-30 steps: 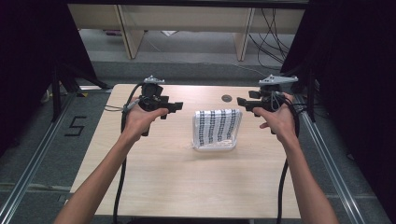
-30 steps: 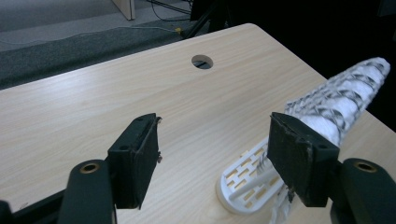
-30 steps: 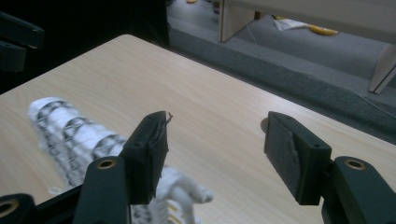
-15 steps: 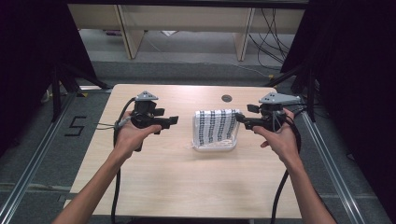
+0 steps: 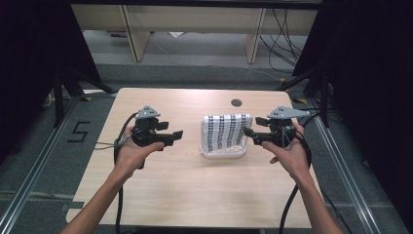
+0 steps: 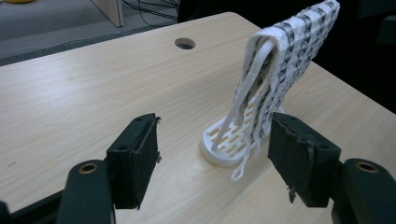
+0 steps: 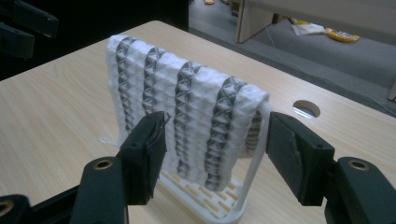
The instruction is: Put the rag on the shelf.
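The wooden surface (image 5: 160, 195) carries one thing, a white rack (image 5: 222, 152) near its middle, with a black-and-white patterned cloth (image 5: 225, 130) draped over the rack's upright frame. The left gripper (image 5: 176, 135) hovers well to the left of the rack, jaws spread and empty. The right gripper (image 5: 248, 132) sits just beside the cloth's right edge, jaws spread too, holding nothing. The likely step is taking the cloth off. To do it well, the right gripper should close on the cloth's top fold rather than the plastic frame (image 7: 258, 140), then lift upward so the rack does not tip.
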`<act>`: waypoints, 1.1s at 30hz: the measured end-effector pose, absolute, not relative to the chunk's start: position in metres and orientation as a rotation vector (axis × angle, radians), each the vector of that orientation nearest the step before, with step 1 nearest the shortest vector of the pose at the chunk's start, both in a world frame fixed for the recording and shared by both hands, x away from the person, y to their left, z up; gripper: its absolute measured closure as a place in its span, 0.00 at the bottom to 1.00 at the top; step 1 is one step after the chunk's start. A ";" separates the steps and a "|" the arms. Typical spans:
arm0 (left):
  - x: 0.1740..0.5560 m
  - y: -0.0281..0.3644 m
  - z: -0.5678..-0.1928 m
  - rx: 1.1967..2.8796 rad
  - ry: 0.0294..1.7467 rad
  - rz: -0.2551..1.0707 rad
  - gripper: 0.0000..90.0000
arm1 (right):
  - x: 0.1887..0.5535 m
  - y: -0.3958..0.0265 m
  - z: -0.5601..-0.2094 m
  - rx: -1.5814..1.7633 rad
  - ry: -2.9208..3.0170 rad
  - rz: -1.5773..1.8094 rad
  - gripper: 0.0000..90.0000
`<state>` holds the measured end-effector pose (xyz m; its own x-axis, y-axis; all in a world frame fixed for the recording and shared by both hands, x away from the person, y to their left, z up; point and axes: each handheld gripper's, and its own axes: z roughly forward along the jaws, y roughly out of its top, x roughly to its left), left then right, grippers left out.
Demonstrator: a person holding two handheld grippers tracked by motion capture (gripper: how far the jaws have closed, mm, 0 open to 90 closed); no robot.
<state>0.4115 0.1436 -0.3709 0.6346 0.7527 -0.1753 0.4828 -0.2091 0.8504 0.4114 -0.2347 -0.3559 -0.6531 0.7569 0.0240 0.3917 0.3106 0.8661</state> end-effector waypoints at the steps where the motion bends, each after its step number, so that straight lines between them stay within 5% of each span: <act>1: 0.410 0.144 -0.372 1.860 0.987 0.345 0.36 | 0.411 -0.235 -0.357 1.006 2.192 1.281 0.43; 33: 0.374 0.160 -0.405 1.887 0.969 0.343 0.31 | 0.374 -0.228 -0.387 0.994 2.257 1.287 0.42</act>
<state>0.3737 0.1597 -0.4048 0.6462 0.7461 -0.1606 0.4787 -0.2323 0.8467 0.3739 -0.2278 -0.3872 -0.6889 0.7240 0.0342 0.3983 0.3388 0.8524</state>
